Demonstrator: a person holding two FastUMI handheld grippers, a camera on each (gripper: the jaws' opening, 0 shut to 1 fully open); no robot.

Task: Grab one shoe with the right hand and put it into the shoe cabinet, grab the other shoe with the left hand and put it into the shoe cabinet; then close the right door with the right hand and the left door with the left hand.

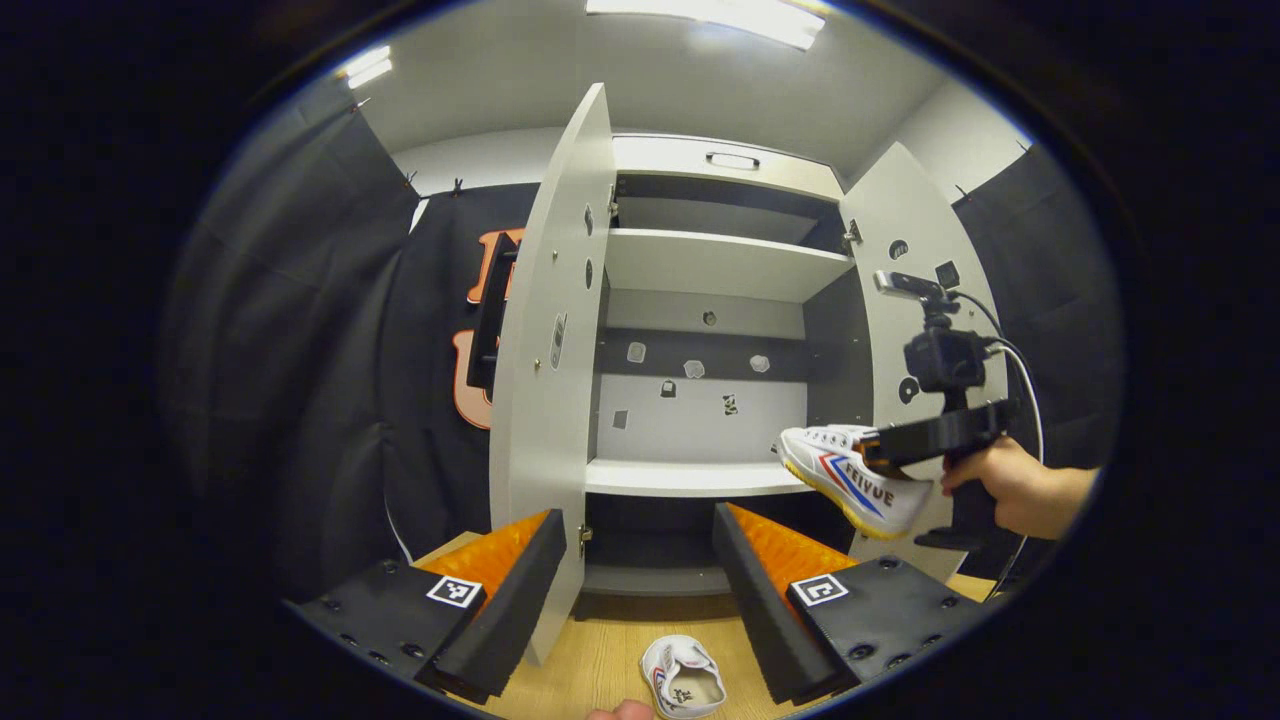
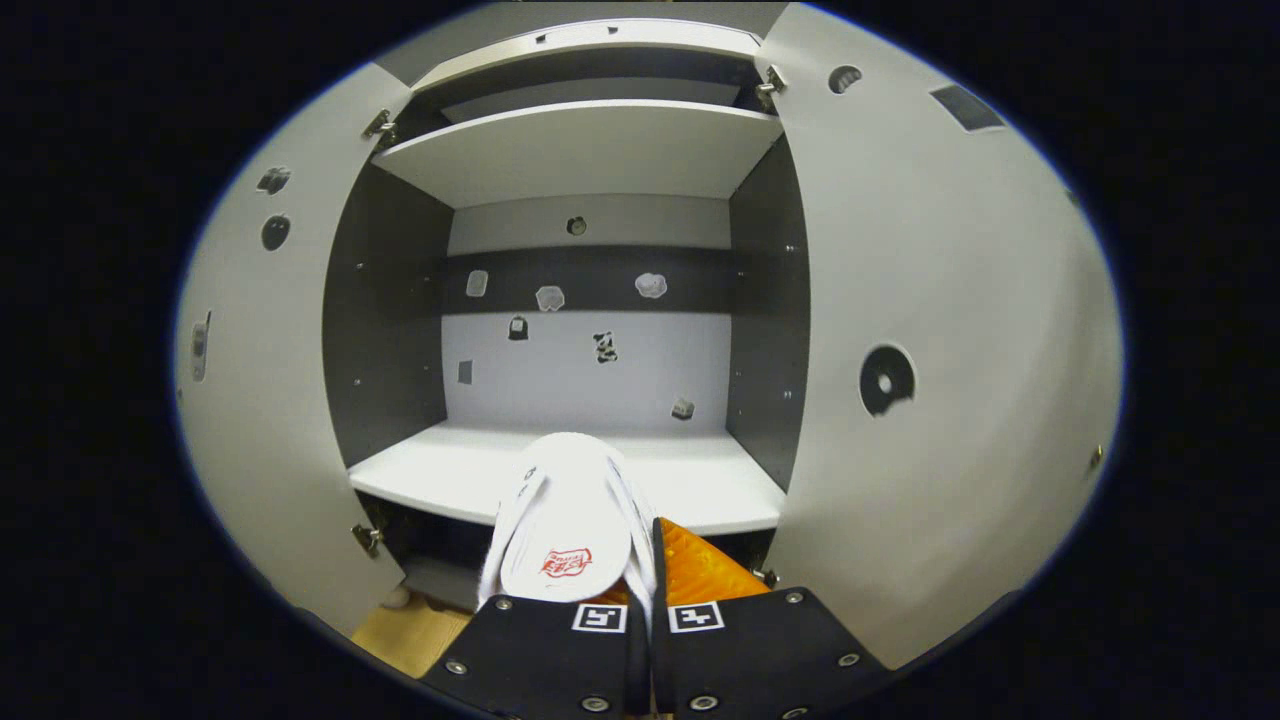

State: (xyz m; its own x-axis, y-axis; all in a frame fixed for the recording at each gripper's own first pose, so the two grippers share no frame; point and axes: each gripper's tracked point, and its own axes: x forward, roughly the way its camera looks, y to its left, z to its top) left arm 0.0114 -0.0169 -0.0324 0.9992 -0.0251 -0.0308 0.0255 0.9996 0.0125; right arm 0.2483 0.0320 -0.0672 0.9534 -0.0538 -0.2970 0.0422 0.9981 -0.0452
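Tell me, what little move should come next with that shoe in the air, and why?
Probably carry the right gripper a bit further forward, then set the held shoe down on the white shelf. Its jaws are shut on the shoe's side, the toe hangs just at the shelf's front edge, and both cabinet doors stand open.

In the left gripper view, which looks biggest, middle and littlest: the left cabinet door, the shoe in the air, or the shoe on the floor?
1. Left cabinet door, by far the biggest.
2. Shoe in the air, held by the right claw.
3. Shoe on the floor, littlest, though partly cut off at the view's edge, so its rank against the held shoe is unsure.
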